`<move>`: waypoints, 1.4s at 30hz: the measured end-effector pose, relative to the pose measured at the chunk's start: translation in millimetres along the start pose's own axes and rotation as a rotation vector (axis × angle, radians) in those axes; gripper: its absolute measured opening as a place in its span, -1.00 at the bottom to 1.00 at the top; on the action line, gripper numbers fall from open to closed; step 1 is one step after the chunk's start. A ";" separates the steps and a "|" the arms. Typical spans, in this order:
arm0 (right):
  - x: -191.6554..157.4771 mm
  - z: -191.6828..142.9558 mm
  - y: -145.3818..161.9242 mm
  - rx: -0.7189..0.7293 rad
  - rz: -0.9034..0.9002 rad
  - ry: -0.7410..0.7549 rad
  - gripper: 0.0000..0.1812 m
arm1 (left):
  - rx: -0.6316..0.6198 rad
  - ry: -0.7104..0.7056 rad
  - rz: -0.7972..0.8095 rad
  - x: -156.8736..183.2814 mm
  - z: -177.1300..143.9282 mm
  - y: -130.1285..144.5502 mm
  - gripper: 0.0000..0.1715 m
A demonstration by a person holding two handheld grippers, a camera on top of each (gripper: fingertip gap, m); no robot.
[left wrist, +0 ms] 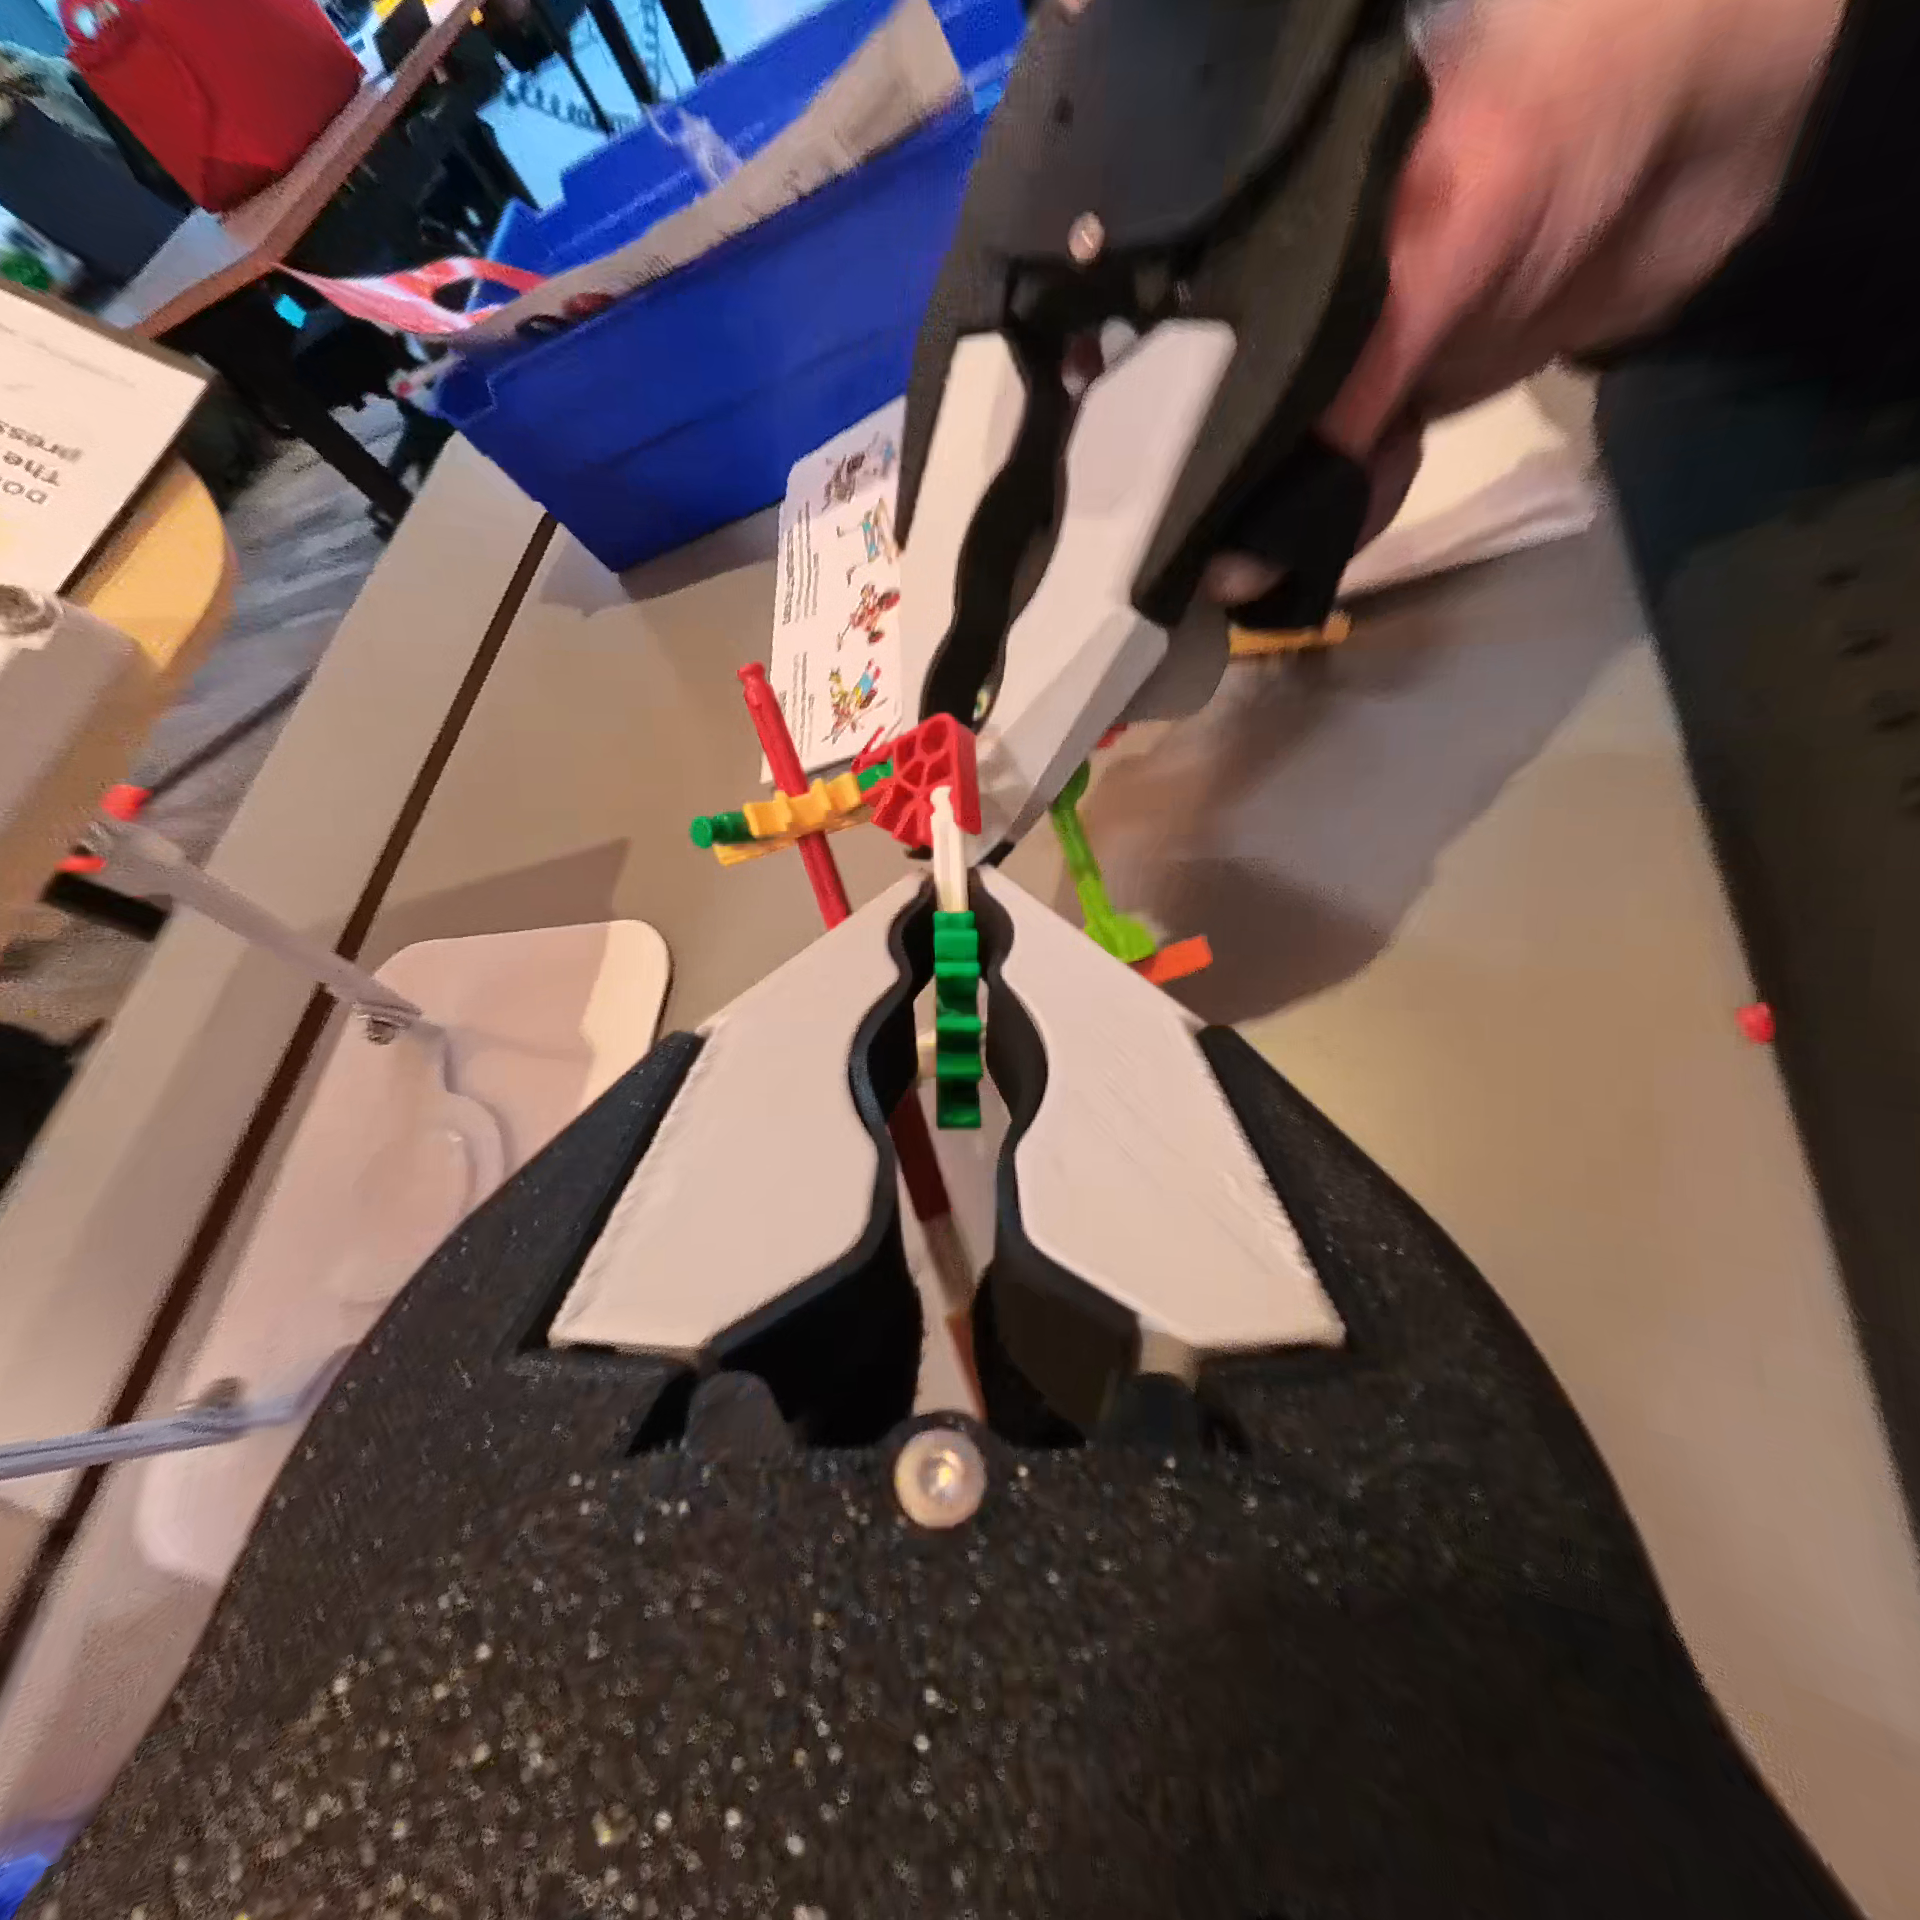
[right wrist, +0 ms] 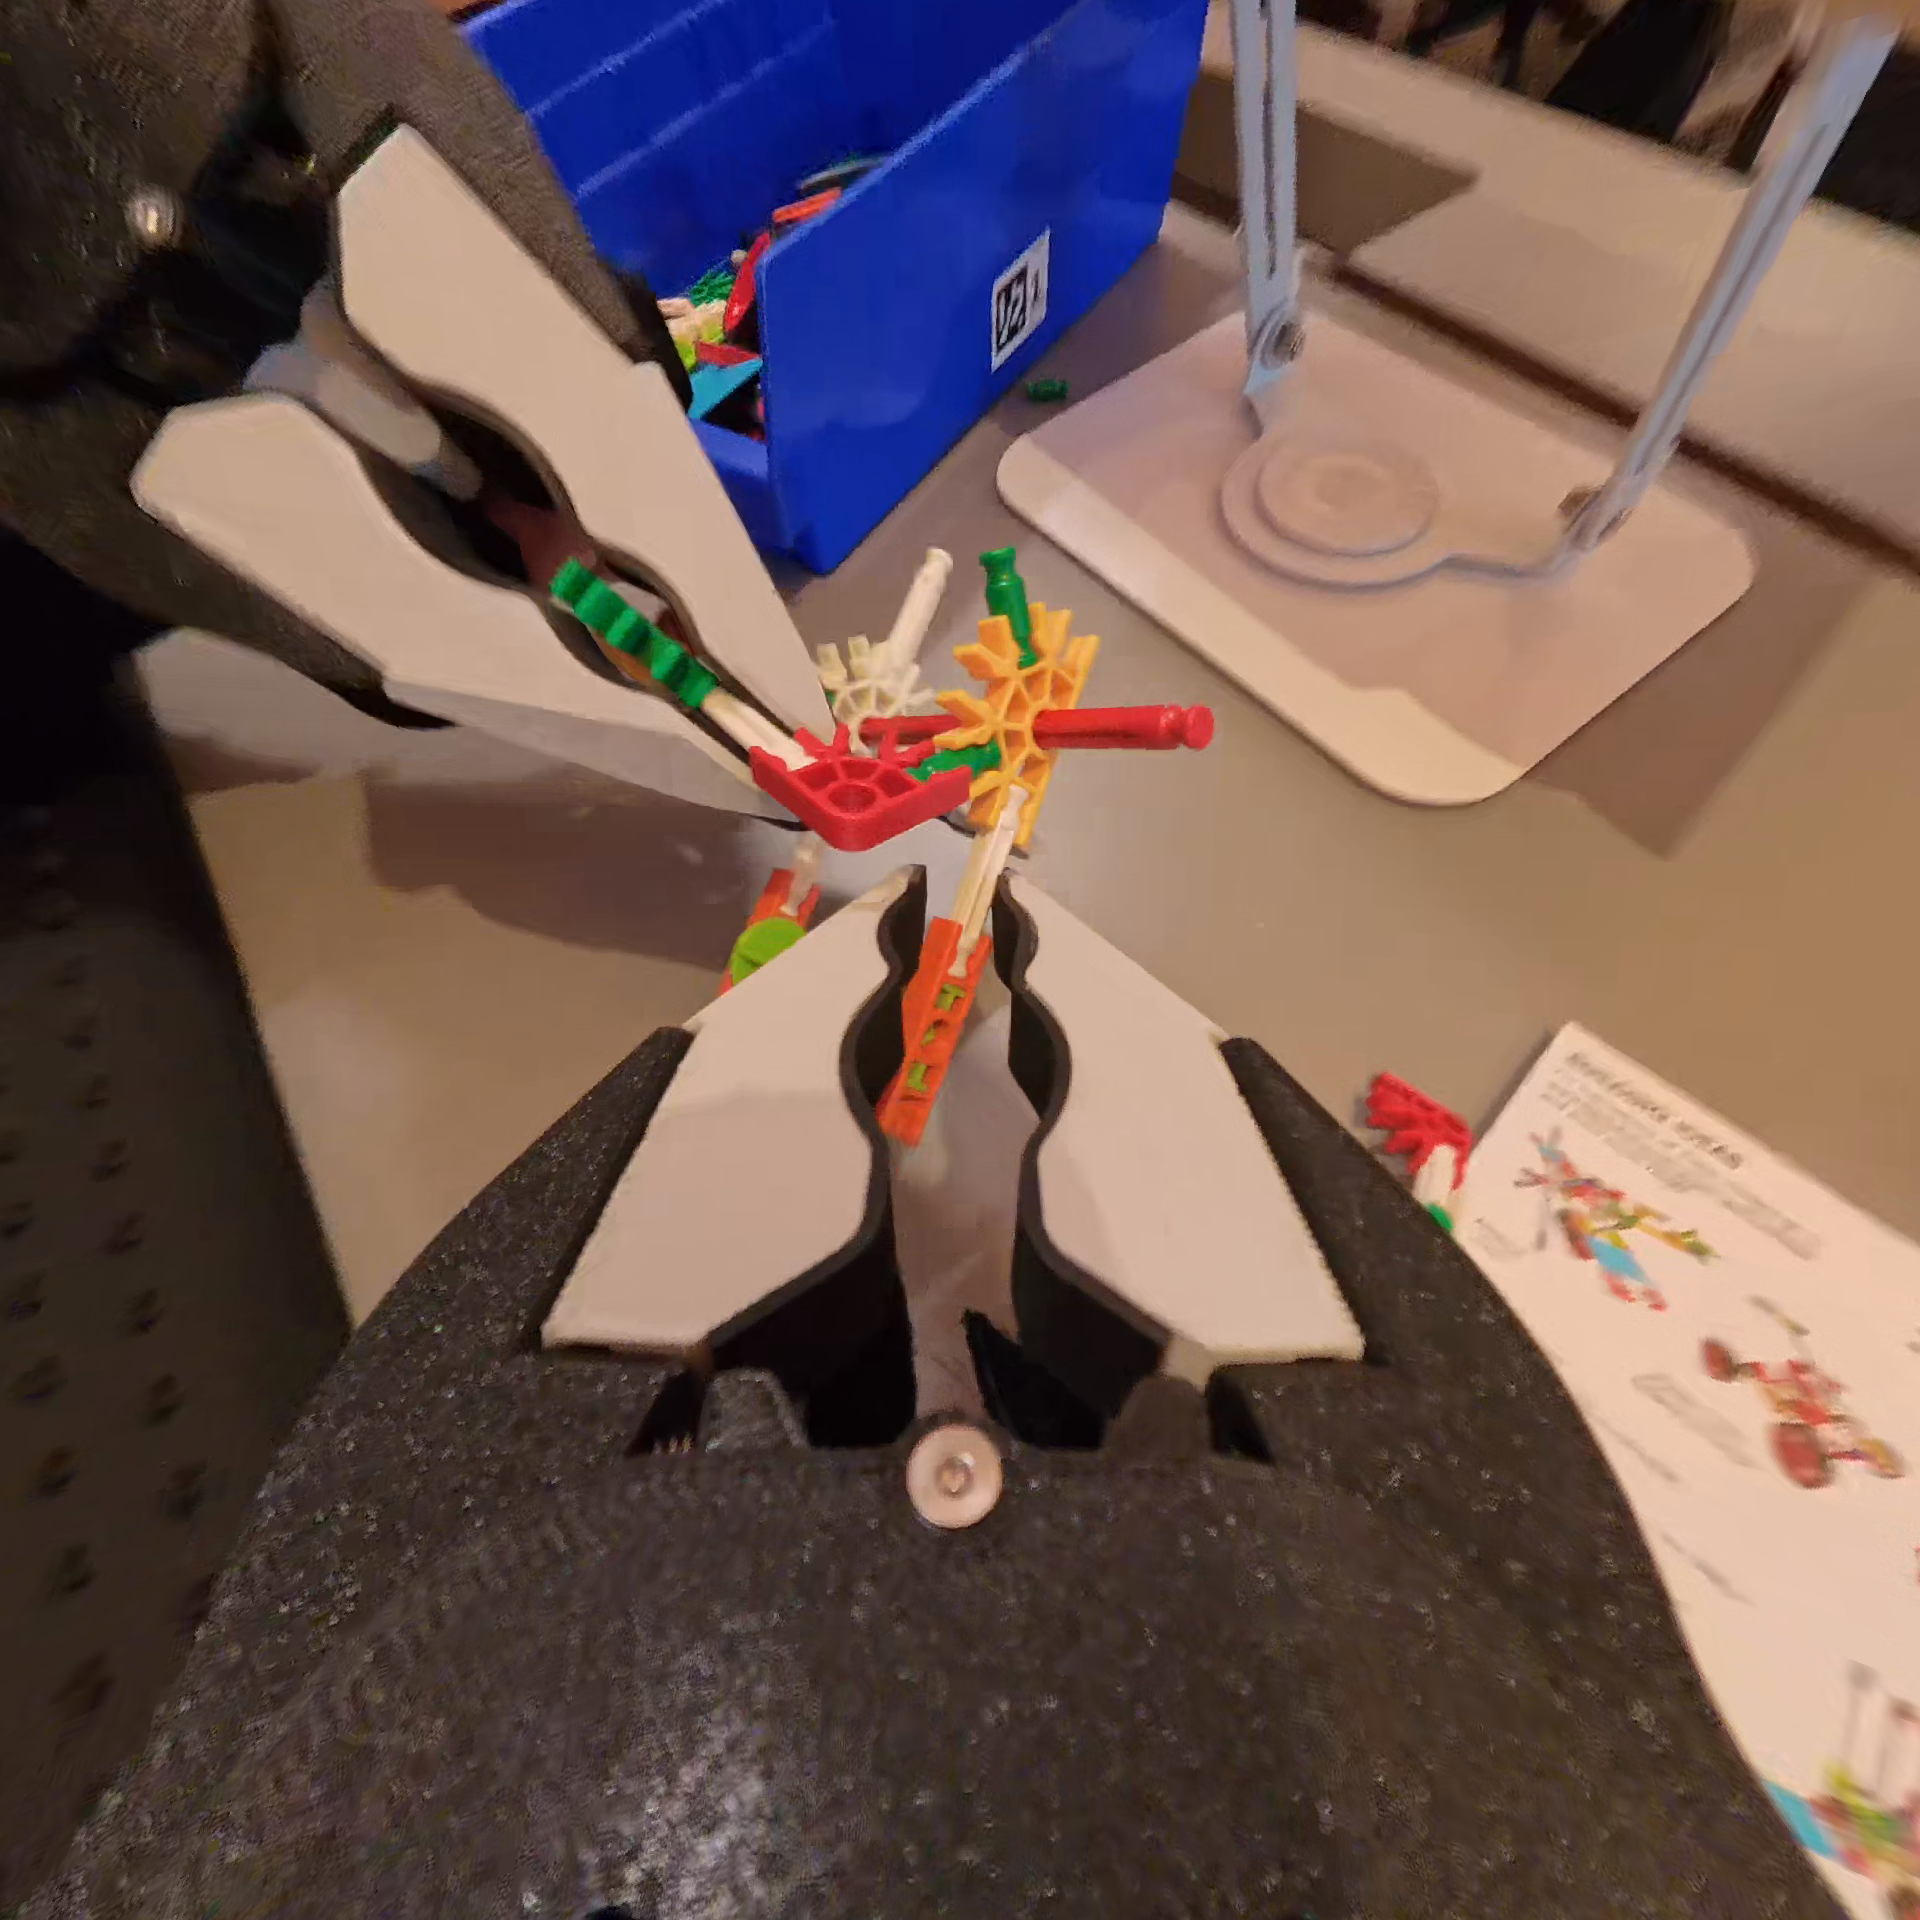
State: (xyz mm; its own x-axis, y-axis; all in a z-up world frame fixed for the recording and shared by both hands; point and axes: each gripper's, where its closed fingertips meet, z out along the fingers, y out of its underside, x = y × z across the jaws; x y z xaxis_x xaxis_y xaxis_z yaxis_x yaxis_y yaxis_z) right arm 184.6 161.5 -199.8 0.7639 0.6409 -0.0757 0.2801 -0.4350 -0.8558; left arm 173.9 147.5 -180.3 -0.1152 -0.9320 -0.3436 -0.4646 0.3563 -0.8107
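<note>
My left tongs [left wrist: 951, 883] are clamped on a white rod with a green connector [left wrist: 956, 1023]; my right tongs [right wrist: 956, 883] are clamped on another white rod of the same toy model [right wrist: 997, 717], held above the surface [right wrist: 1247, 935] near the blue bin [right wrist: 935, 260].

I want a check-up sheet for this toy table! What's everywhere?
Surface: grey table, mostly bare.
Job's things: rod-and-connector toy build, held above the table.
Clutter: instruction booklet; loose red piece; white stand base.
Grippers: left gripper shut on a white rod with a green piece; right gripper shut on a white rod with an orange piece.
Cables: nothing seen.
Surroundings: blue bin of parts; a person's hand.
</note>
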 end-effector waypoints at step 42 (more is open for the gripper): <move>-31.2 -64.1 -61.5 0.418 -0.139 -0.009 -0.95 | 0.357 -0.123 -0.049 -14.6 -36.1 -70.1 -0.49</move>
State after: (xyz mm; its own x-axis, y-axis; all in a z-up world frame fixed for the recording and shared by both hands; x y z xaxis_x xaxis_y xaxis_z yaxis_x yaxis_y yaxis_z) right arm 180.7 127.7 -112.0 0.7299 0.6816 0.0518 0.1190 -0.0520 -0.9915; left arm 176.4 133.7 -101.3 0.0163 -0.9413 -0.3371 -0.1289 0.3323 -0.9343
